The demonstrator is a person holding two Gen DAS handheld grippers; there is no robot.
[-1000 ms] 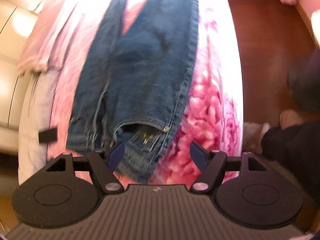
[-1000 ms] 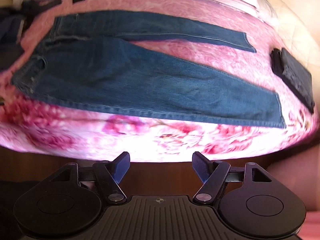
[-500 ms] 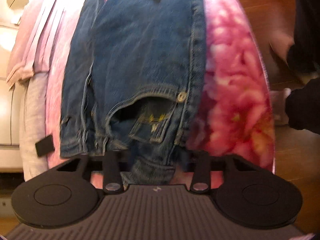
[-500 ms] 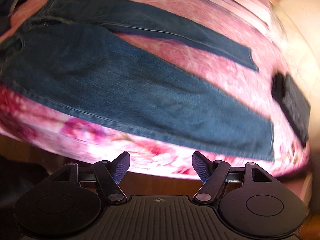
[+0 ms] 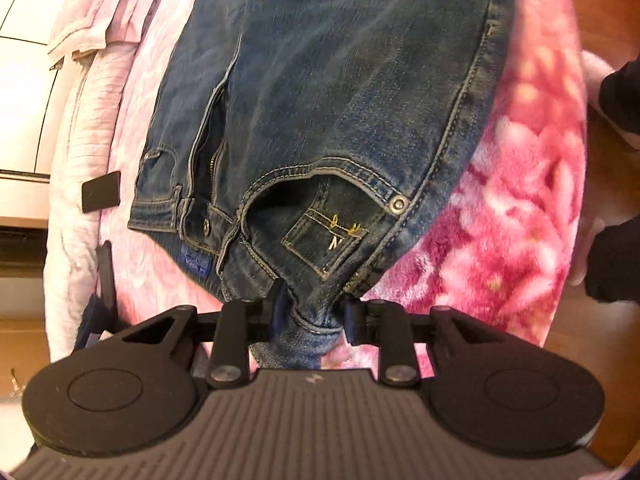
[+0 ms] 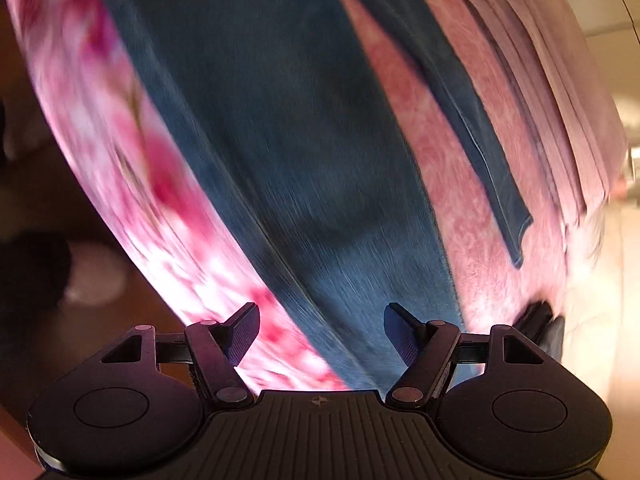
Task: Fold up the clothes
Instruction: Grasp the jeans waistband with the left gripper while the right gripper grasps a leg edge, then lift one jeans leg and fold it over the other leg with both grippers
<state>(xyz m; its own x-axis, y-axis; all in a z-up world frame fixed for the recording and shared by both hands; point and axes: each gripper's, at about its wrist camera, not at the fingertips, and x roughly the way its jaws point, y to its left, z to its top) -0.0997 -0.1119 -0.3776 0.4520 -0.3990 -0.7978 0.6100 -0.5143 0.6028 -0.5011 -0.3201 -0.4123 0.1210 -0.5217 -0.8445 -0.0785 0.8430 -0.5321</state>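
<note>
Blue jeans [image 5: 340, 100] lie spread on a pink floral blanket [image 5: 512, 208]. In the left wrist view the waistband and front pocket are nearest. My left gripper [image 5: 314, 314] is shut on the waistband corner of the jeans. In the right wrist view the near leg of the jeans [image 6: 288, 152] runs toward me, and the other leg [image 6: 480, 132] lies to its right. My right gripper [image 6: 322, 326] is open and empty, just above the near leg's hem end; the view is blurred.
A folded pale pink garment [image 5: 100, 20] lies at the blanket's far side, also in the right wrist view [image 6: 552, 72]. A black object [image 6: 540, 320] sits by the hem end. Wooden floor [image 6: 80, 320] borders the blanket. A person's dark sleeve [image 5: 616, 92] is at the right.
My left gripper moved in and shut on the jeans' waistband. My right gripper swung from the blanket's side toward the hem end of the near leg, staying open.
</note>
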